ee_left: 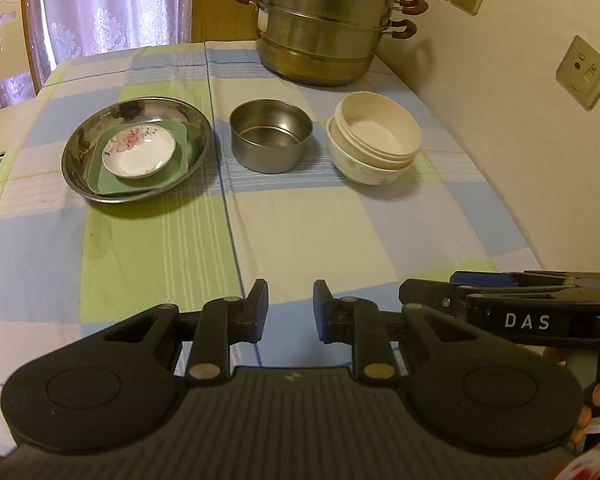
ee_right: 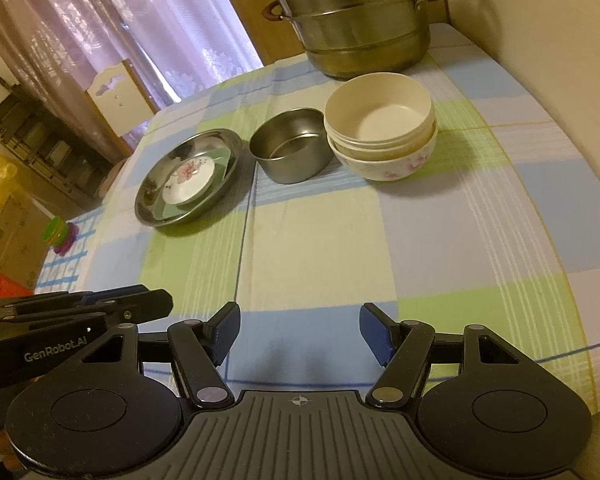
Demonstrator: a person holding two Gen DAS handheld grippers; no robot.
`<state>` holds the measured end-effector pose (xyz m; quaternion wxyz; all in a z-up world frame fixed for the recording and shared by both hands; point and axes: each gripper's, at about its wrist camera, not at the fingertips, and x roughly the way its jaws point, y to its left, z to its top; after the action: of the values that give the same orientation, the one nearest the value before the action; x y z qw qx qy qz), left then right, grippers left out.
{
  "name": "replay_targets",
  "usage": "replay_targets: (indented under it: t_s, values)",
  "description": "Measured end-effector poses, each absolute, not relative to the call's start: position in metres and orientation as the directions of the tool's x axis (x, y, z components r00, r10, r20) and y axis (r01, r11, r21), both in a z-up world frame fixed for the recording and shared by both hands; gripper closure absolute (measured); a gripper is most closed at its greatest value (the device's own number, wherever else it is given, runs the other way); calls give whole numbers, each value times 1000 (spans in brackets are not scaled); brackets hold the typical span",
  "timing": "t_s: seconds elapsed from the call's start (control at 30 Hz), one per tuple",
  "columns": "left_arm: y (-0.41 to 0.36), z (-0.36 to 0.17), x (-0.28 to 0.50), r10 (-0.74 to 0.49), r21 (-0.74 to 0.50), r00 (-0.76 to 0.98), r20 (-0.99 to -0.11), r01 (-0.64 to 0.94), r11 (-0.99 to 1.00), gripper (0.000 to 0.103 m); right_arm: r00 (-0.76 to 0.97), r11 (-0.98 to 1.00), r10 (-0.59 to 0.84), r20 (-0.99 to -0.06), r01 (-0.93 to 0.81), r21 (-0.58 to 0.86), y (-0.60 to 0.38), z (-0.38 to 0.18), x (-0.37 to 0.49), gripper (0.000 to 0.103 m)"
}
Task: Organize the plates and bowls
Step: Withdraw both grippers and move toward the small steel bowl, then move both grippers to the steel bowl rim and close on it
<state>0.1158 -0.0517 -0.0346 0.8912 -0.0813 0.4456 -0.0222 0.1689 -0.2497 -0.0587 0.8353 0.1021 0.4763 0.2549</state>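
A steel plate (ee_left: 80, 148) (ee_right: 156, 192) holds a green square plate (ee_left: 180, 160) (ee_right: 225, 160) and a small floral saucer (ee_left: 140, 152) (ee_right: 188, 180). A steel bowl (ee_left: 271, 136) (ee_right: 290, 150) stands to its right. Further right, cream bowls (ee_left: 380, 124) (ee_right: 380, 114) are stacked in a floral white bowl (ee_left: 364, 172) (ee_right: 388, 164). My left gripper (ee_left: 291, 308) is open and empty near the table's front edge. My right gripper (ee_right: 300, 332) is open and empty beside it; it shows at the right of the left wrist view (ee_left: 424, 292), seen side-on.
A tall stacked steel steamer pot (ee_left: 324, 28) (ee_right: 356, 20) stands at the back of the checked tablecloth (ee_left: 300, 232) (ee_right: 320, 240). A wall with sockets (ee_left: 584, 72) runs along the right. A chair (ee_left: 4, 44) and curtains are at the far left.
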Motion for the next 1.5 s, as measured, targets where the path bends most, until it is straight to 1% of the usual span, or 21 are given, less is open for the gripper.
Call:
replay_targets:
  t_s: [0.17, 0.43, 0.67, 0.83, 1.1, 1.5]
  values:
    - [-37, -39, 133, -118, -161, 590, -799, -21, 987, 82, 424, 863, 503, -753, -304, 404, -234, -61, 181, 38]
    - [-17, -45, 166, -134, -157, 590, -796, 13, 988, 82, 445, 879, 477, -758, -242, 410, -211, -69, 209, 52]
    - [1, -51, 203, -150, -161, 598, -788, 35, 986, 82, 469, 886, 461, -753, -197, 419, -186, -73, 241, 59]
    - [13, -60, 233, -160, -165, 597, -786, 48, 985, 82, 487, 891, 442, -753, -147, 429, -168, -80, 266, 66]
    - [32, -73, 277, -173, -167, 599, -782, 66, 984, 82, 530, 902, 389, -753, -52, 429, -147, -94, 304, 69]
    - [47, -87, 335, -233, -170, 600, -765, 162, 972, 82, 594, 902, 270, -758, 120, 415, -130, -111, 332, 73]
